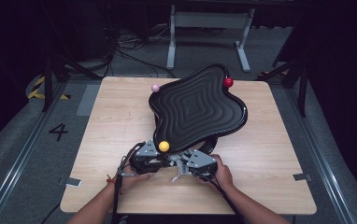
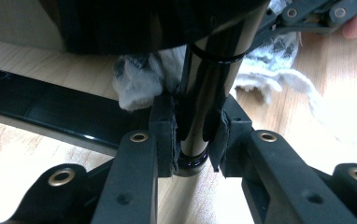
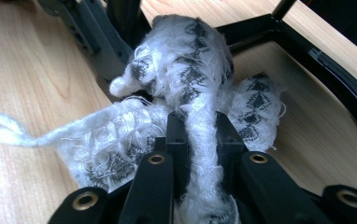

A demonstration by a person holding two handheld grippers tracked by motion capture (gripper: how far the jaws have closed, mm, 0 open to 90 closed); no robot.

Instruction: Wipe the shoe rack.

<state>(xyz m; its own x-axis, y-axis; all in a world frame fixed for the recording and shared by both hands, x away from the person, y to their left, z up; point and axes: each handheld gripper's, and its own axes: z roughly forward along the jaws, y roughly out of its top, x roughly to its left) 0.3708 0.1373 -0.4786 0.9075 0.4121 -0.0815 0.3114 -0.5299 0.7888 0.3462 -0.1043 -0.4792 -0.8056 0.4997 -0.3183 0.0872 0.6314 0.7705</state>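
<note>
We seem mid-wipe: our left hand-held gripper (image 2: 193, 135) clamps the tray stand's post (image 2: 209, 88) on the tabletop (image 1: 120, 121), our right hand-held gripper (image 3: 200, 140) pinches the cloth (image 3: 186, 79) beside it. Next, rub the post.

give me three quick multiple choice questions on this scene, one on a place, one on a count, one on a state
1. Where does the yellow ball sit on the black wavy ribbed tray?
A. near corner, by the grippers
B. far right corner
C. tray centre

2. How many coloured balls sit on the tray's corners?
A. one
B. three
C. five

3. What is the right gripper doing?
A. open above the table
B. shut on the white and grey frayed cloth
C. shut on a ball

Answers: 1 A, the high view shows it at the tray's near tip. 2 B, yellow, pink ball and red ball. 3 B, the right gripper view shows its jaws pinching the cloth.
</note>
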